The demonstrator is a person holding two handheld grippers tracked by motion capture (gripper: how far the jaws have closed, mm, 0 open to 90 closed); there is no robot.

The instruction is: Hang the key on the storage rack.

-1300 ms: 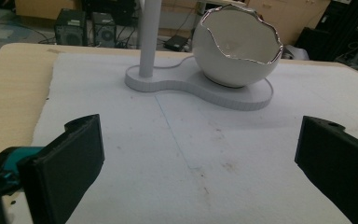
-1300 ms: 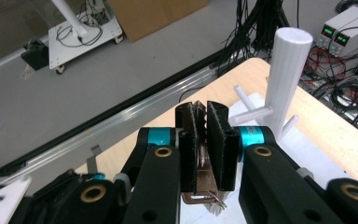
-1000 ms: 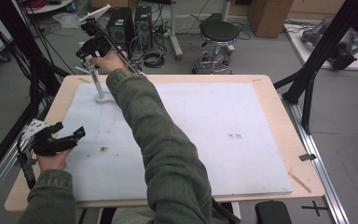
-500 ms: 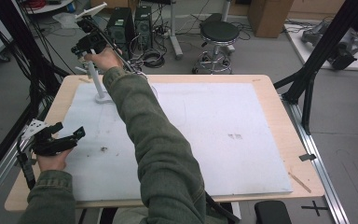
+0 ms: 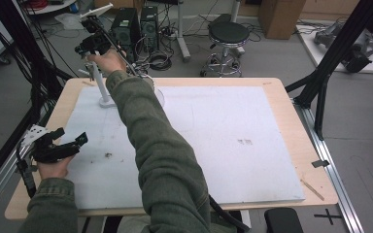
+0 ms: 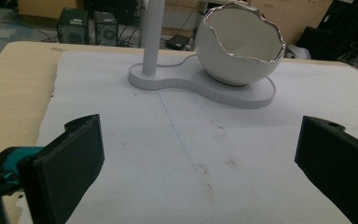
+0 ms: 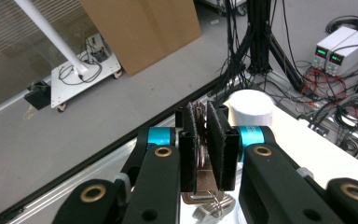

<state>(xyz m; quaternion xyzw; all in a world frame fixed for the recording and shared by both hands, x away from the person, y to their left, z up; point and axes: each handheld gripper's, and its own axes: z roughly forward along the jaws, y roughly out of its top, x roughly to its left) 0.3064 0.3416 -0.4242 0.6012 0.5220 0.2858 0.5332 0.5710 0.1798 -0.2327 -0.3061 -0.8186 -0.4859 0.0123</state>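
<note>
White stand (image 5: 98, 82) at far-left of foam mat (image 5: 252, 160), egg-shaped bowl (image 6: 240, 44) on its base beside the post. Right gripper (image 5: 91, 46) raised over post top, jaws clamped on small metal keyring piece (image 7: 204, 158), probably to hang it there. Left gripper (image 5: 73, 144) parked near-left, jaws wide apart, holding nothing, likely kept clear.

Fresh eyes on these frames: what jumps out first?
The white eggshell-shaped bowl with its jagged rim, sitting on a white stand with a post at the table's far left. Above the post, the right gripper pinches a small metal piece. The left gripper rests open at the near-left edge.
</note>
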